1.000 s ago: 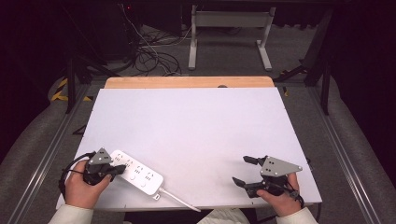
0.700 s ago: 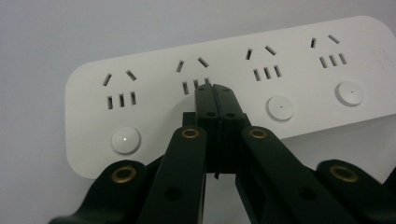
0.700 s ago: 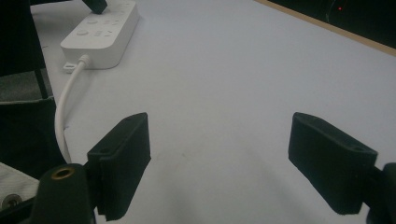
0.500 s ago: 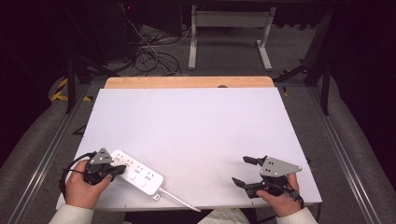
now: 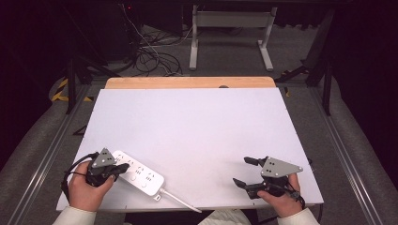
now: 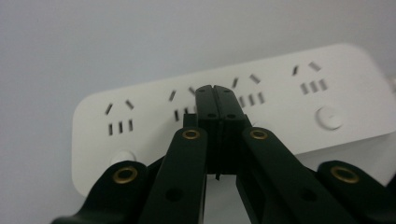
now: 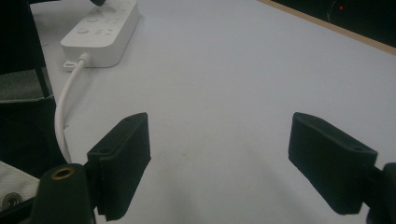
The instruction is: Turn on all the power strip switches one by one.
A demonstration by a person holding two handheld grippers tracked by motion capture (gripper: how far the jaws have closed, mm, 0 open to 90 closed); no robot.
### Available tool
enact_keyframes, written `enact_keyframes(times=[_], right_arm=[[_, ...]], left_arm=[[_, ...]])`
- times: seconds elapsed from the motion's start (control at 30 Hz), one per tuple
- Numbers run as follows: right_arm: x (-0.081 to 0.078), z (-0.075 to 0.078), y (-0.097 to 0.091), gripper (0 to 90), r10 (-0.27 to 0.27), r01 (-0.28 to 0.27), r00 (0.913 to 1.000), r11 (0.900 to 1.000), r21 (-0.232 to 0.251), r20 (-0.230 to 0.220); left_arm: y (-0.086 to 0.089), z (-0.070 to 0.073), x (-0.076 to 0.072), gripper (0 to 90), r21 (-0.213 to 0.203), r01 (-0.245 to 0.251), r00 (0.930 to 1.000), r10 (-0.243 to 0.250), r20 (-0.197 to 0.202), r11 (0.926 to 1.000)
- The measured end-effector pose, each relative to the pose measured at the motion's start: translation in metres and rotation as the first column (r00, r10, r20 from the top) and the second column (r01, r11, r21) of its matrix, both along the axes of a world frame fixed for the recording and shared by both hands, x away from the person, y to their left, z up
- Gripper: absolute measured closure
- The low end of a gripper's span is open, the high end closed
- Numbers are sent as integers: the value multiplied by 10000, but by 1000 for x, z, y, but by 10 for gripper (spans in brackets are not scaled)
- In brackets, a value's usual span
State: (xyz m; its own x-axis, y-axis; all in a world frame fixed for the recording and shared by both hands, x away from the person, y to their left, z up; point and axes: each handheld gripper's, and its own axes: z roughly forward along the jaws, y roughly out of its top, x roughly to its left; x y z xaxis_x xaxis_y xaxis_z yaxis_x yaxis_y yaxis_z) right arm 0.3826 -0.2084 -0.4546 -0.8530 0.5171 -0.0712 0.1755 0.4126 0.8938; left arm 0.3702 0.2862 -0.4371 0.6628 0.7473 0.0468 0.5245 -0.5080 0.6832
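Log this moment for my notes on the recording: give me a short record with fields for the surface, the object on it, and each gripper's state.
surface: white rectangular table top with a wooden strip along its far edge
object: white plastic power strip with a white cable, lying flat near the front left corner
left gripper: jaws shut together, tips over the power strip's sockets; contact cannot be told
right gripper: jaws wide open, nothing between them, near the front right of the table
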Motion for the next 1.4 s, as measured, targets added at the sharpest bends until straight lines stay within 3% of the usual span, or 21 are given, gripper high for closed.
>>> enact_keyframes(times=[0.13, 0.3, 0.53, 0.63, 0.93, 1.4], right_arm=[[0, 0, 1, 217, 3, -3, 10000, 10000, 2, 12], [-1, 0, 0, 217, 43, -43, 10000, 10000, 29, 33], [0, 0, 0, 217, 27, -27, 10000, 10000, 21, -6], [0, 0, 0, 217, 17, -17, 10000, 10000, 24, -19], [0, -1, 0, 217, 44, -44, 10000, 10000, 9, -2], [0, -1, 1, 217, 62, -62, 10000, 10000, -26, 0]], left_arm=[[-3, 4, -4, 900, -158, 253, 9997, -253, 18, 9996], [-10, 1, -7, 900, -428, 734, 9963, -752, -418, 9964], [-17, -7, -7, 900, 57, 1029, 9920, -1022, -747, 9947], [-18, -10, -7, 900, 59, 1027, 9901, -1017, -970, 9947], [-19, -12, -5, 900, 361, 876, 9923, -840, -914, 9955], [-18, -14, -3, 900, 268, 911, 9915, -882, -954, 9955]])
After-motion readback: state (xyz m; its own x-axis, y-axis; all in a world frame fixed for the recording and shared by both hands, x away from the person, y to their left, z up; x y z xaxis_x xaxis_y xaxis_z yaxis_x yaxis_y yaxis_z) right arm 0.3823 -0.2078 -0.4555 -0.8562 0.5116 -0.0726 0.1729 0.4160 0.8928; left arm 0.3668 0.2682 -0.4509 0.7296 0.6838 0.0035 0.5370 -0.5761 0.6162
